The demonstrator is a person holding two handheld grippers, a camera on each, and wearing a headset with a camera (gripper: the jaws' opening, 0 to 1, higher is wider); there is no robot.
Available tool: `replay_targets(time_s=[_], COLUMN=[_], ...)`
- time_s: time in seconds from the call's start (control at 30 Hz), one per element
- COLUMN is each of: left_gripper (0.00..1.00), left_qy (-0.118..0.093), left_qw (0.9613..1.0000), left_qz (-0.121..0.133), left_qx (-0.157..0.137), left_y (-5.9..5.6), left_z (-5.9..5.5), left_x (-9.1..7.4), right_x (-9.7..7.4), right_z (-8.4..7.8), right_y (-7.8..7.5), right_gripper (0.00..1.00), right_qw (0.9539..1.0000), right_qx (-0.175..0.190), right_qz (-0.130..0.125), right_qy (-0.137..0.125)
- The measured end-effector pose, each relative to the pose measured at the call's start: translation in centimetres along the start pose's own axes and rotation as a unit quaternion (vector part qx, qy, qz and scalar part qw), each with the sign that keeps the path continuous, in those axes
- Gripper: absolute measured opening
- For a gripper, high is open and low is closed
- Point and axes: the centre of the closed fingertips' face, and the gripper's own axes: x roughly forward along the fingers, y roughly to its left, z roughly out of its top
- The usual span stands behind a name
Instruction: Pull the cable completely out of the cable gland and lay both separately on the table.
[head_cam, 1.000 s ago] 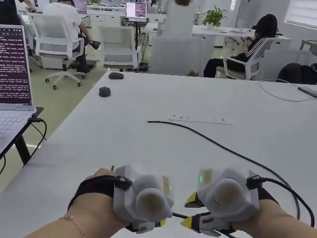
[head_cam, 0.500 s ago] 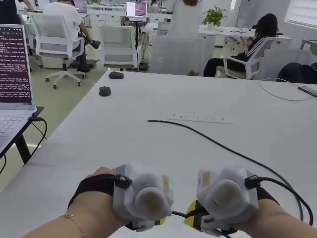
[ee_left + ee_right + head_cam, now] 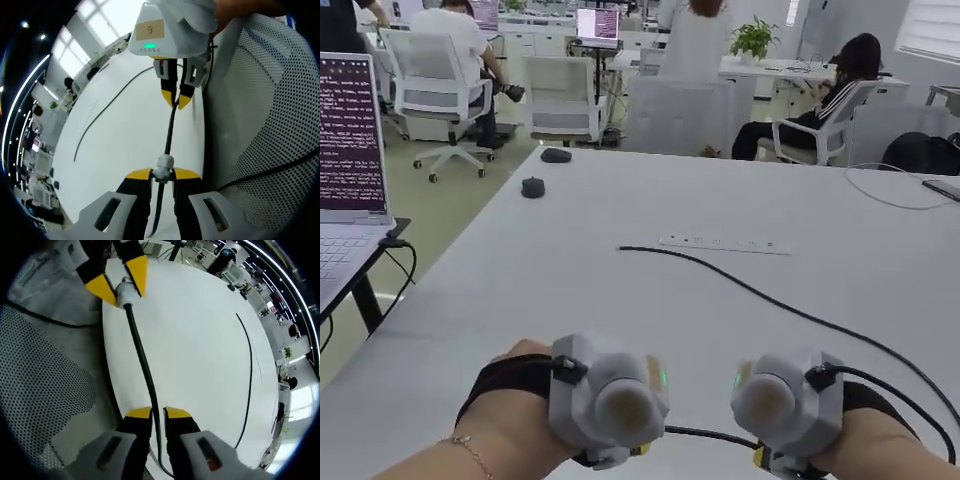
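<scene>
A big white table (image 3: 620,300) took up most of the head view, and two hands held the two grippers low at its near edge. A laptop (image 3: 345,140) with a lit screen stood off to the left, and a long white power strip (image 3: 725,243) lay flat farther back on the table. A dark mouse (image 3: 532,187) sat near the far left edge. The cable (image 3: 142,365) was thin, black and very long. One part of it lay across the table in a soft curve, with its loose end near the power strip. Another part was held up off the table and ran in a straight line from one gripper to the other. The right gripper (image 3: 158,413) had its jaws pressed together on this black cable, which passed right between the two yellow tips. The left gripper (image 3: 163,175) faced it from close by. Its jaws pinched the cable gland (image 3: 163,167) between their yellow tips. The cable gland was a small pale grey piece, round, with a wider ring in the middle. The cable went through it and came out on both sides, so the two were joined. In the left gripper view the cable gland sat just at the jaw tips, and the cable ran on up to the jaws of the right gripper.
</scene>
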Motion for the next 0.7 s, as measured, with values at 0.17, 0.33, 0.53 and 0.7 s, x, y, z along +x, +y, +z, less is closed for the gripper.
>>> replay_targets(time_s=[0.17,0.33,0.53,0.7], left_gripper=[0.16,0.16,0.16,0.16], left_qy=[-0.001,-0.005,-0.004,-0.002], left_qw=[1.0000,0.9999,0.9999,1.0000], left_qz=[-0.003,-0.004,-0.007,0.001], left_qx=[0.007,0.011,0.014,0.006], left_y=[-0.2,-0.3,-0.5,0.1], left_z=[0.1,0.2,0.3,0.1], left_x=[0.1,0.0,0.1,0.0], right_x=[-1.4,-3.1,-2.4,-2.2], right_z=[6.1,9.2,8.2,7.3], right_y=[1.6,3.1,2.6,1.8], right_gripper=[0.21,0.17,0.04,0.03], right_qw=[0.9902,0.9746,0.9806,0.9853], right_qx=[-0.018,-0.013,-0.043,-0.025], right_qz=[0.030,0.061,0.039,0.029], right_qy=[-0.135,-0.215,-0.187,-0.167])
